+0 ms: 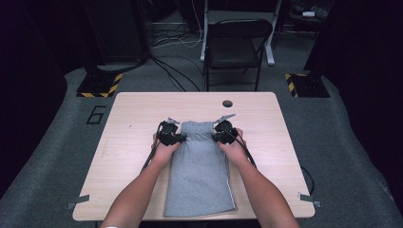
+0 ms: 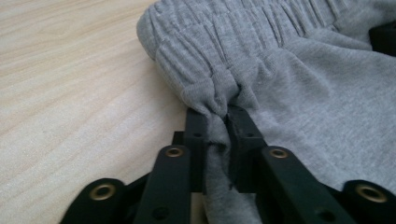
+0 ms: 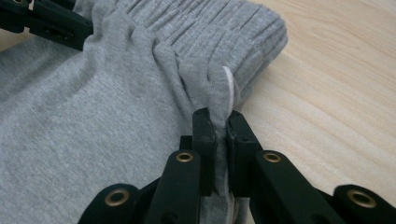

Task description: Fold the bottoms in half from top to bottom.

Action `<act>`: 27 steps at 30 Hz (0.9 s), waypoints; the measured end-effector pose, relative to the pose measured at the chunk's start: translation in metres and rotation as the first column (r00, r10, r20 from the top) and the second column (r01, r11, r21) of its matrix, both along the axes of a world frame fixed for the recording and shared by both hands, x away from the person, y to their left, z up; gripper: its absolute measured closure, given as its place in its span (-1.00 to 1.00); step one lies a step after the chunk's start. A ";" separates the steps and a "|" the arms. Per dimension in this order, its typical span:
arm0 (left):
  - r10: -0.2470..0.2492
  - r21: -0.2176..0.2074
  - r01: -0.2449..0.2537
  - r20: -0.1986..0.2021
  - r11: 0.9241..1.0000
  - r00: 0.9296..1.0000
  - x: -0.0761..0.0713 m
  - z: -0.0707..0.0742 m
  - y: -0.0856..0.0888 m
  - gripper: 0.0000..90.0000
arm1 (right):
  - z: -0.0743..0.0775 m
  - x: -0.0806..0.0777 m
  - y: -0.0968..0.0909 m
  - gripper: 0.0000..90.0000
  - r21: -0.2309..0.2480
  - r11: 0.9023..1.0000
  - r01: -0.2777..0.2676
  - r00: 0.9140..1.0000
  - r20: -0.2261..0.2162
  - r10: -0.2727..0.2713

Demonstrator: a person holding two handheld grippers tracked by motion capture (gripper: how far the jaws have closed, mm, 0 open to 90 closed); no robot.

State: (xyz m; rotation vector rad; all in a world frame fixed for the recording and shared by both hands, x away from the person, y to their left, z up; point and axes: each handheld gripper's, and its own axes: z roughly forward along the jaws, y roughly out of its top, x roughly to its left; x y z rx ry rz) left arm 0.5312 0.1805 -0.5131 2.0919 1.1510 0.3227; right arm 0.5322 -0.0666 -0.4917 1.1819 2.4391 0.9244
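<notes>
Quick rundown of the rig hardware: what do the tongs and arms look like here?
Both tongs, left and right, are matte black linkage builds with brass-coloured rivets at the pivots and flat rectangular pads. Each carries a grey three-cornered plate on top. A black cable trails back along each forearm. The forearms are bare, no sleeves or gloves in the high view.

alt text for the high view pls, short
A person's forearms reach in from the bottom edge, each hand holding a hand-held gripper, left and right, clamped on either side of the waistband of folded grey sweatpants lying lengthwise on a light wooden table. A dark folding chair stands beyond the table.
</notes>
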 end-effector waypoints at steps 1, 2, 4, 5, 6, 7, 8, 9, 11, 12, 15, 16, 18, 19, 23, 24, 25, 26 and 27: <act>-0.003 0.003 0.003 0.005 1.000 1.000 -0.001 0.001 0.000 0.83 | 0.001 0.000 0.000 0.87 0.009 1.000 0.002 1.000 0.005 -0.002; -0.004 0.006 0.004 0.012 1.000 1.000 -0.002 0.004 0.001 0.85 | 0.002 -0.001 -0.001 0.87 0.012 1.000 -0.005 1.000 0.007 0.005; -0.009 -0.005 0.009 0.032 1.000 0.999 -0.003 0.009 0.004 0.86 | 0.005 -0.003 -0.004 0.87 0.035 0.999 -0.011 1.000 0.016 0.010; -0.008 -0.005 0.009 0.045 1.000 0.999 -0.004 0.013 0.005 0.86 | 0.007 -0.005 -0.004 0.87 0.046 0.999 -0.013 1.000 0.020 0.012; -0.007 -0.014 0.008 0.056 1.000 0.998 -0.005 0.015 0.005 0.87 | 0.009 -0.006 -0.006 0.87 0.041 0.999 -0.030 0.999 0.030 0.029; -0.007 -0.014 0.008 0.056 1.000 0.998 -0.005 0.015 0.005 0.87 | 0.011 -0.007 -0.006 0.87 0.054 0.998 -0.033 0.998 0.046 0.030; 0.002 -0.022 0.000 0.081 1.000 0.997 -0.007 0.021 0.006 0.87 | 0.014 -0.008 -0.007 0.87 0.054 0.998 -0.032 0.998 0.048 0.030; -0.001 -0.020 0.002 0.093 1.000 0.996 -0.007 0.024 0.007 0.87 | 0.016 -0.008 -0.007 0.87 0.064 0.997 -0.036 0.998 0.060 0.032; 0.012 -0.037 -0.008 0.111 0.999 0.994 -0.008 0.029 0.007 0.87 | 0.022 -0.009 -0.006 0.87 0.069 0.997 -0.031 0.997 0.075 0.026; 0.014 -0.041 -0.010 0.115 0.999 0.993 -0.009 0.031 0.009 0.87 | 0.025 -0.009 -0.005 0.87 0.064 0.997 -0.039 0.995 0.091 0.033; 0.010 -0.049 -0.004 0.129 0.999 0.992 -0.009 0.040 0.011 0.87 | 0.032 -0.011 -0.005 0.87 0.080 0.996 -0.049 0.993 0.107 0.041; 0.008 -0.049 -0.002 0.139 0.999 0.990 -0.009 0.043 0.012 0.87 | 0.034 -0.010 -0.006 0.87 0.077 0.995 -0.061 0.991 0.120 0.051; -0.001 -0.045 0.008 0.157 0.999 0.988 -0.010 0.049 0.011 0.87 | 0.038 -0.010 -0.007 0.87 0.090 0.995 -0.050 0.991 0.125 0.038; 0.001 -0.049 0.007 0.165 0.999 0.986 -0.011 0.052 0.011 0.87 | 0.041 -0.010 -0.008 0.87 0.089 0.995 -0.045 0.992 0.123 0.034; -0.001 -0.064 0.013 0.186 0.998 0.983 -0.011 0.062 0.013 0.87 | 0.049 -0.009 -0.009 0.87 0.090 0.994 -0.054 0.987 0.154 0.040; -0.002 -0.070 0.016 0.193 0.997 0.981 -0.010 0.065 0.014 0.87 | 0.052 -0.009 -0.009 0.87 0.087 0.994 -0.061 0.985 0.165 0.046; -0.008 -0.077 0.024 0.201 0.997 0.980 -0.010 0.068 0.015 0.87 | 0.055 -0.010 -0.008 0.87 0.085 0.995 -0.057 0.985 0.167 0.043; -0.017 -0.082 0.035 0.212 0.996 0.977 -0.010 0.070 0.016 0.87 | 0.057 -0.010 -0.009 0.87 0.076 0.995 -0.065 0.982 0.182 0.050; -0.017 -0.082 0.035 0.212 0.996 0.977 -0.010 0.070 0.016 0.86 | 0.057 -0.010 -0.009 0.87 0.076 0.995 -0.065 0.982 0.182 0.050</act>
